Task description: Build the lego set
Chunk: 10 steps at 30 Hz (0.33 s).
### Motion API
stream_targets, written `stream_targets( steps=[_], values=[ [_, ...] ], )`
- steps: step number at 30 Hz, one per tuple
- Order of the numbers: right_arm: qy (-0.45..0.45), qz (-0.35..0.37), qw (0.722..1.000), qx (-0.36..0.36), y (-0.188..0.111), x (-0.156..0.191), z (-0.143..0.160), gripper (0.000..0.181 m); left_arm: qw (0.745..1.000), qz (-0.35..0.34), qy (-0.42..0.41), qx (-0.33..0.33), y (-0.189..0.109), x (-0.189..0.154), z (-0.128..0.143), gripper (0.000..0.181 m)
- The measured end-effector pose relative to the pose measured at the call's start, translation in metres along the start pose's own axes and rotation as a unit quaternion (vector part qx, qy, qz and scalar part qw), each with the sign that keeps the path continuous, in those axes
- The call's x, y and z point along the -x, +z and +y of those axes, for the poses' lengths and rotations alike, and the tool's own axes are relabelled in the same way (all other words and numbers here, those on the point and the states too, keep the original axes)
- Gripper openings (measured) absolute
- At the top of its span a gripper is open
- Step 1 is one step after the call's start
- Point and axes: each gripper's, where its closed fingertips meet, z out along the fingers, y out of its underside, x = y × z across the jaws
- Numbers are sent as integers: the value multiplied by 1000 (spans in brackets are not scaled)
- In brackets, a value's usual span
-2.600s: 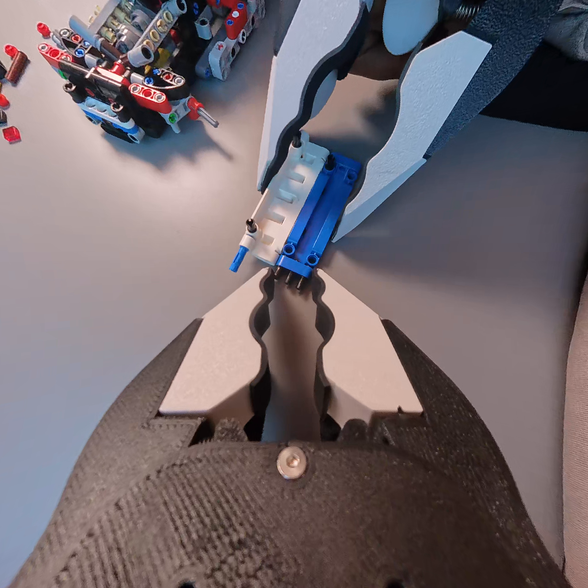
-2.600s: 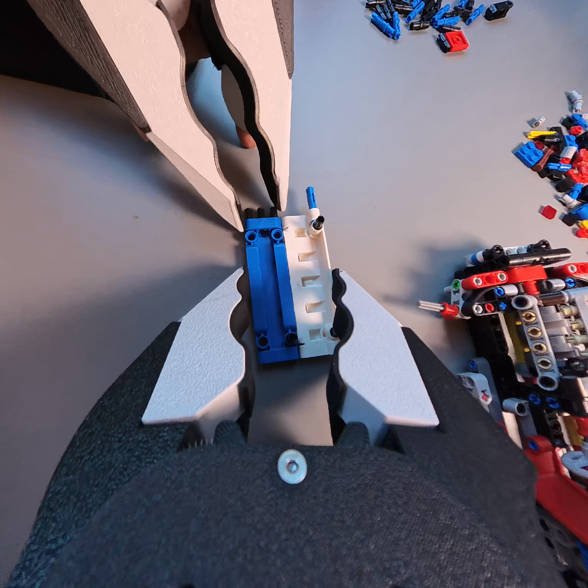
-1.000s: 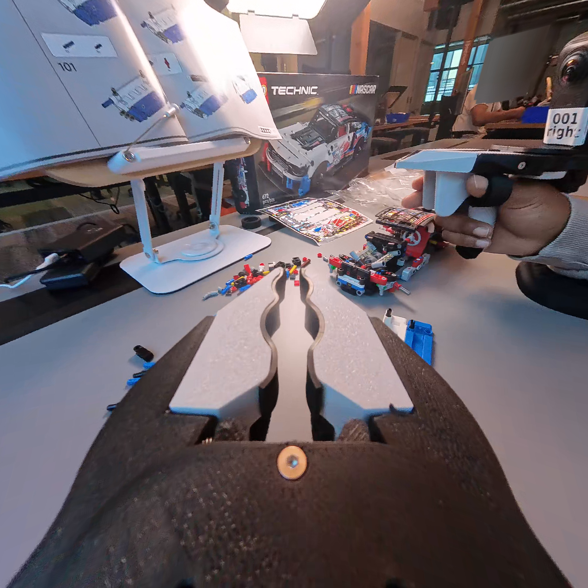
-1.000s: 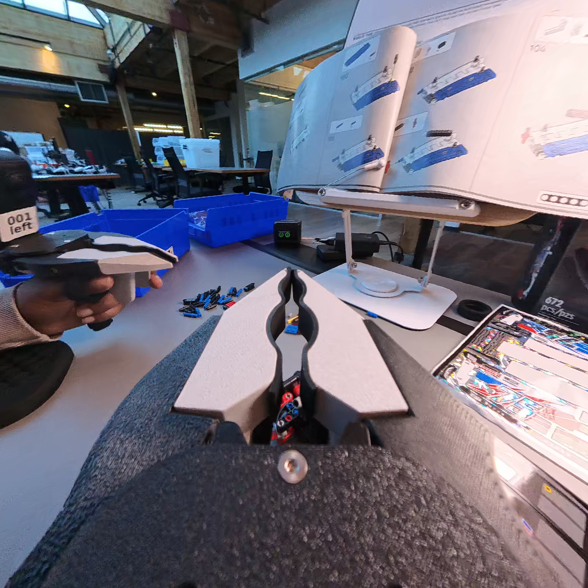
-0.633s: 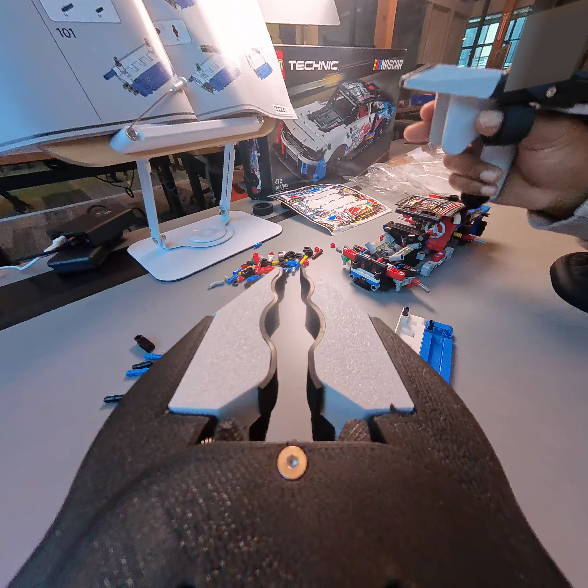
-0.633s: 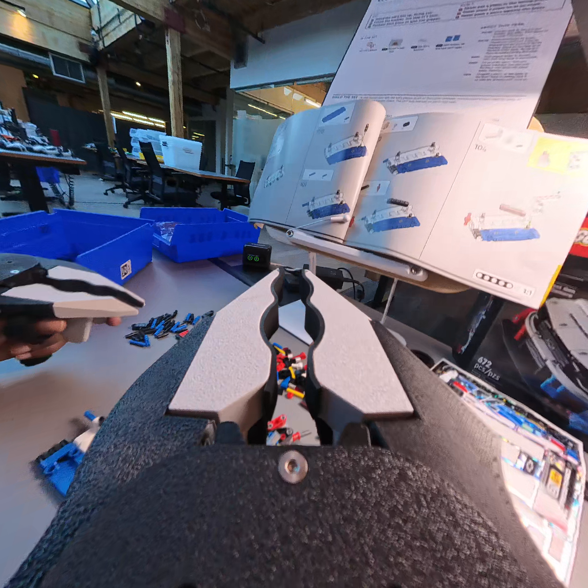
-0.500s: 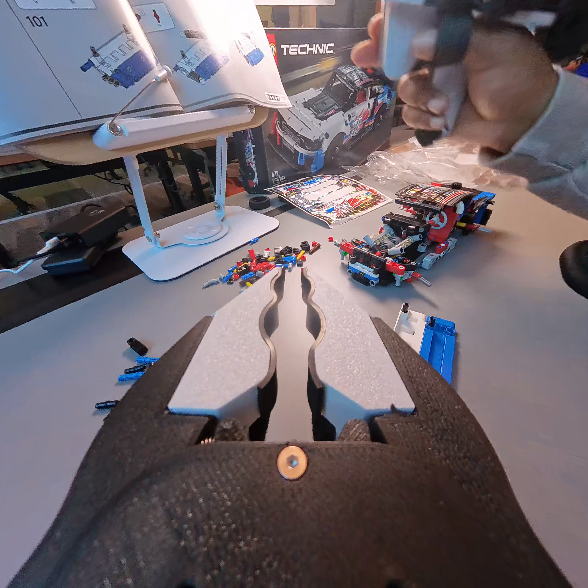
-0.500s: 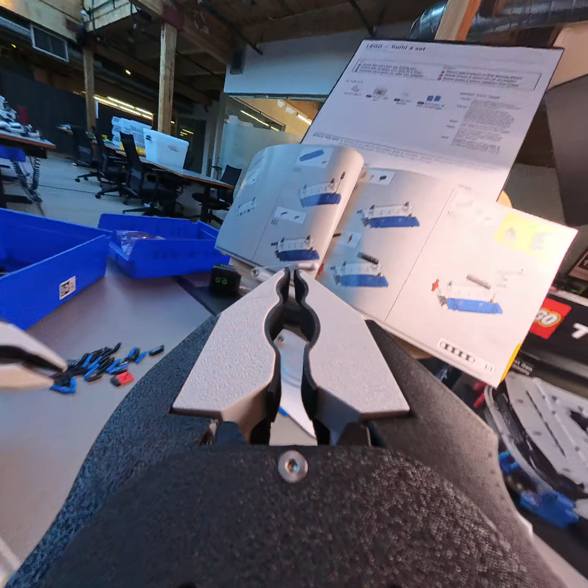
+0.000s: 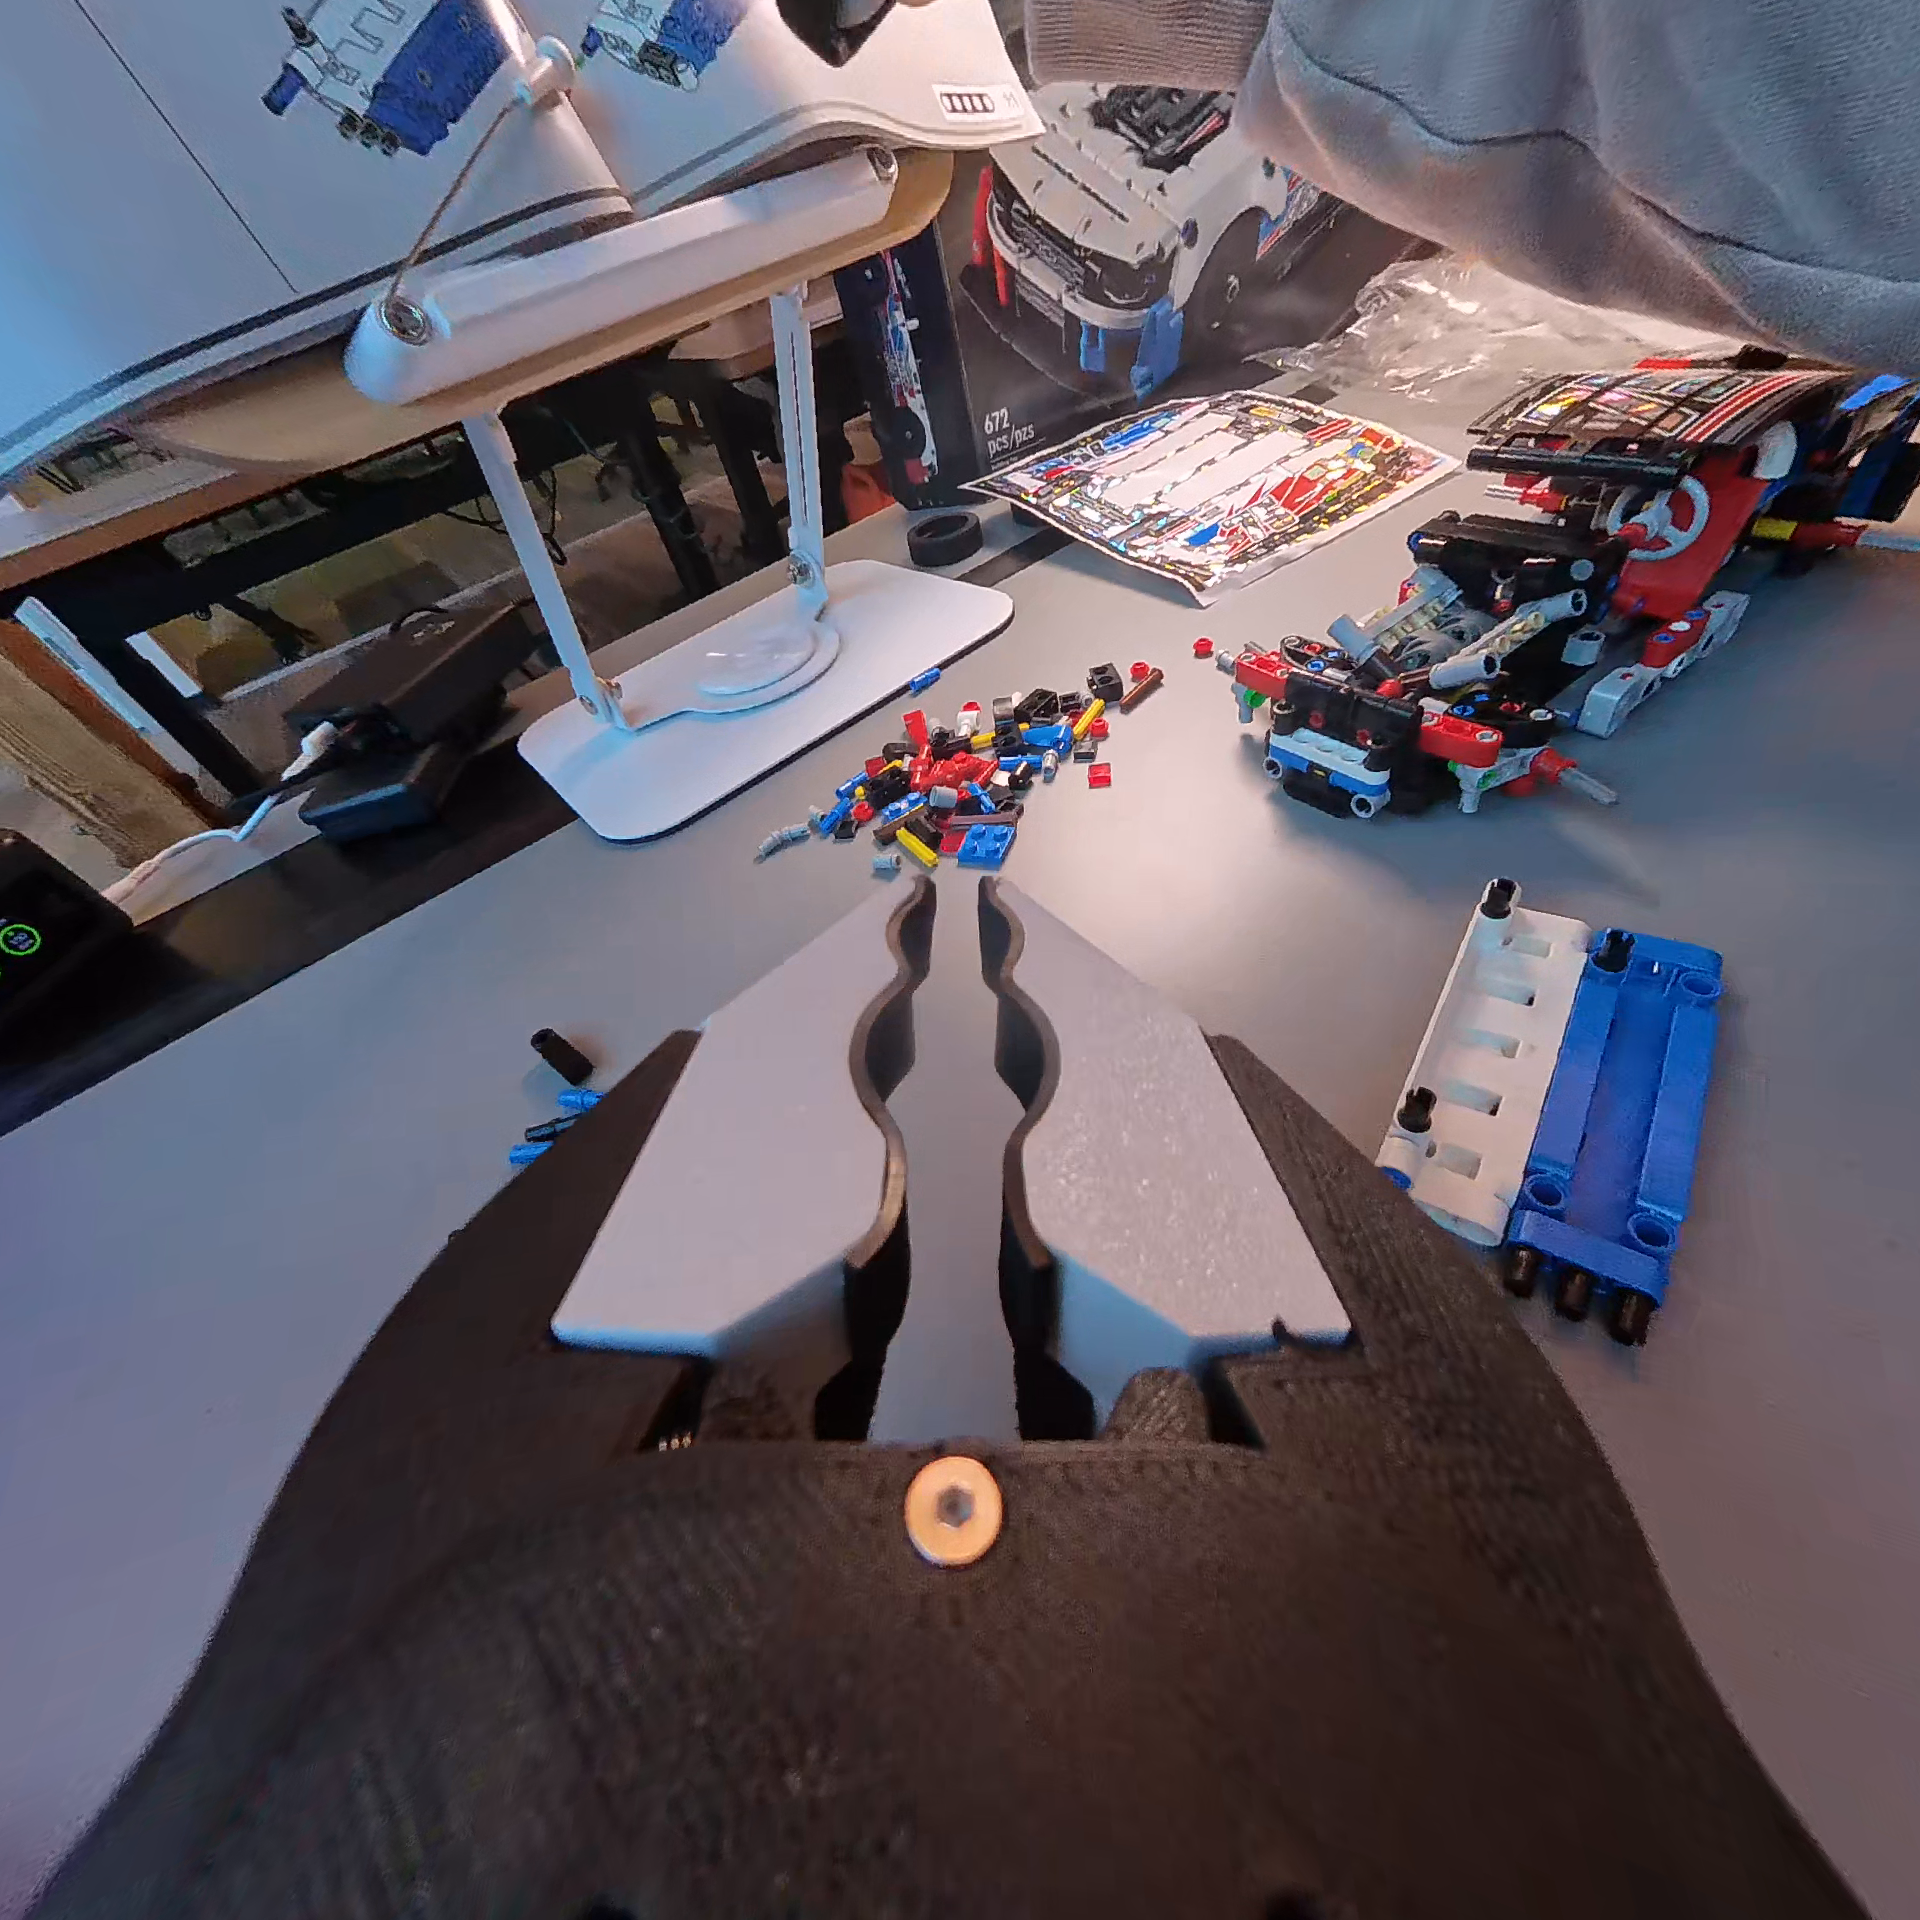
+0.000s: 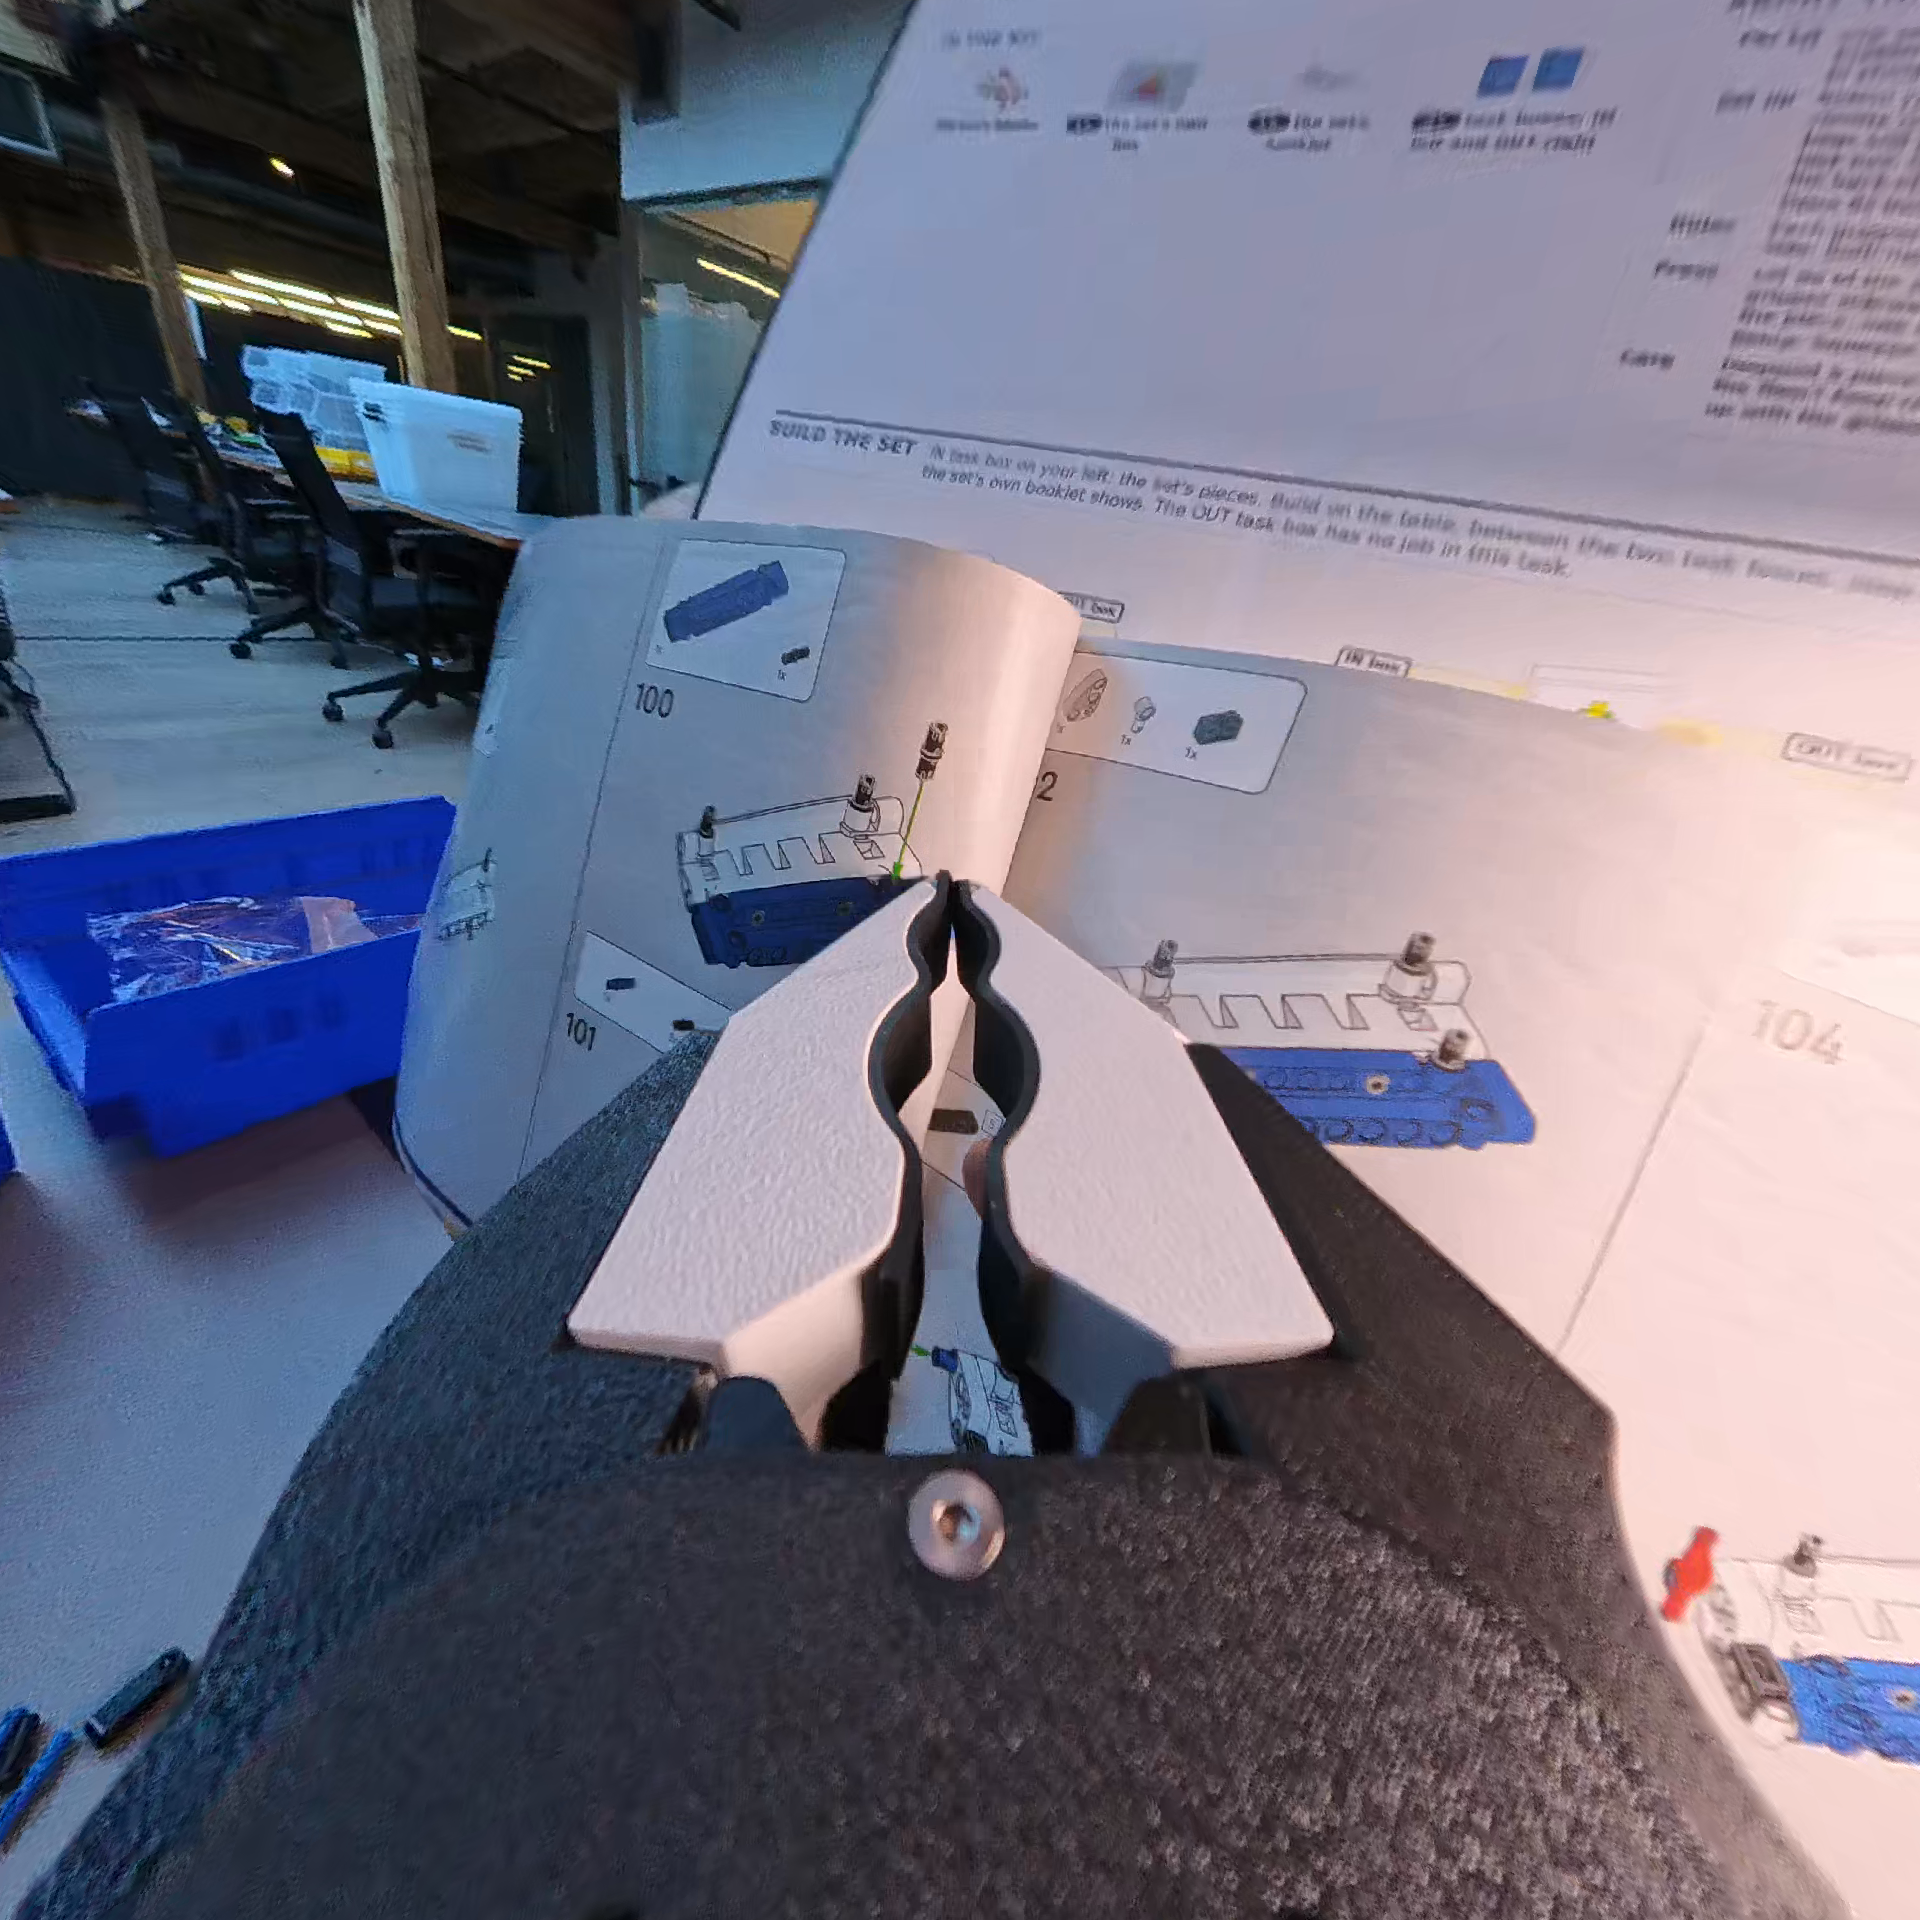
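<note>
A white and blue panel assembly (image 9: 1538, 1091) with black pins lies flat on the grey table (image 9: 312, 1299), just right of my left gripper (image 9: 954, 894). That gripper is empty, its jaws a narrow gap apart, hovering over the table. The partly built car (image 9: 1507, 665) sits at the far right, with a pile of loose pieces (image 9: 966, 769) ahead of the fingertips. My right gripper (image 10: 948, 885) is raised against the open instruction booklet (image 10: 1351, 883), tips touching near the curled left page. I cannot tell whether it pinches the page.
The booklet rests on a white stand (image 9: 769, 686). The set's box (image 9: 1122, 239) and a sticker sheet (image 9: 1205, 478) lie behind the car. A grey sleeve (image 9: 1558, 135) crosses above. A few small pins (image 9: 556, 1101) lie left. A blue bin (image 10: 208, 987) stands far left.
Both grippers let go of the panel assembly and lifted away. In the last half second the right gripper swung up to the booklet and closed its tips. The left gripper moved slightly forward.
</note>
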Motion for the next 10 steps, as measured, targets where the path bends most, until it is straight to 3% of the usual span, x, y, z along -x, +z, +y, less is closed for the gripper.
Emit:
stream_targets(
  steps=[4, 8, 10],
  values=[
    [38, -9, 999, -11, 6, 1, 2, 0, 1000, 1, 11, 3, 1, -2, 1, 5],
    [-15, -45, 999, -3, 6, 14, 6, 0, 1000, 11, 24, 7, 3, -8, 2, 5],
    [8, -44, 999, -16, 5, 8, -3, 0, 999, 17, 31, 9, 3, -11, 2, 4]
  ],
)
